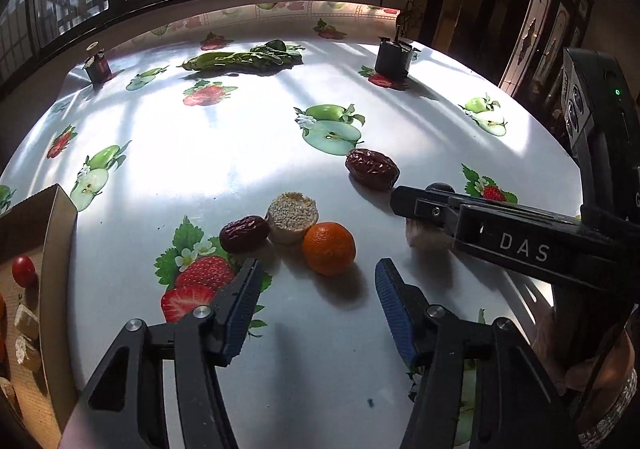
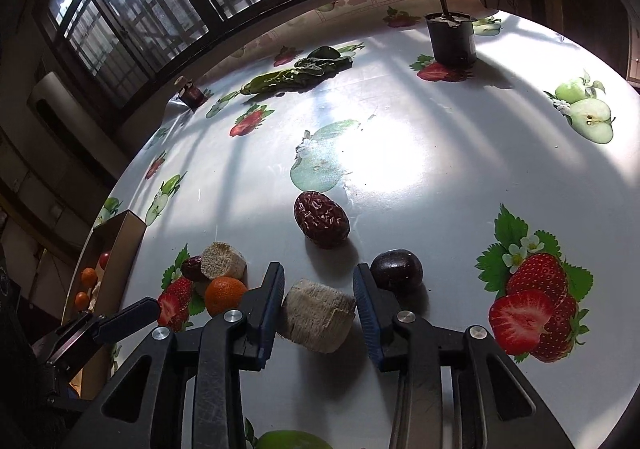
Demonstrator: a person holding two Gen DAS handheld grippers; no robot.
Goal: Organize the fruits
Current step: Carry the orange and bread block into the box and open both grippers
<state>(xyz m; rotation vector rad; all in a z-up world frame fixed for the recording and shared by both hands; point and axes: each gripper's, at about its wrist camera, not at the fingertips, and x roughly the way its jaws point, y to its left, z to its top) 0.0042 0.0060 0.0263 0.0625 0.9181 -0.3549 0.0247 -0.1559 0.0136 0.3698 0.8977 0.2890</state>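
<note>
While right gripper [image 2: 318,311] brackets fibrous sugarcane chunk [image 2: 318,315], unclamped: stiff, light; squeeze flat sides. Left gripper [image 1: 316,281] gaping, empty, near tangerine [image 1: 329,248].

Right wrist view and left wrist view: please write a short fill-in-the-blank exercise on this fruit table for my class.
The pale cut cylinder lies between the right hand-held gripper's ____ pads.
The round orange mandarin sits before the ____ hand-held gripper.
The small red tomato lies in the cardboard ____.

Missing: blue; left; box

The cardboard box [image 1: 56,233] runs off the left edge, its contents only partly seen. Behind the right tool [image 1: 404,205], a pale chunk [image 1: 420,235] stays mostly hidden.
</note>
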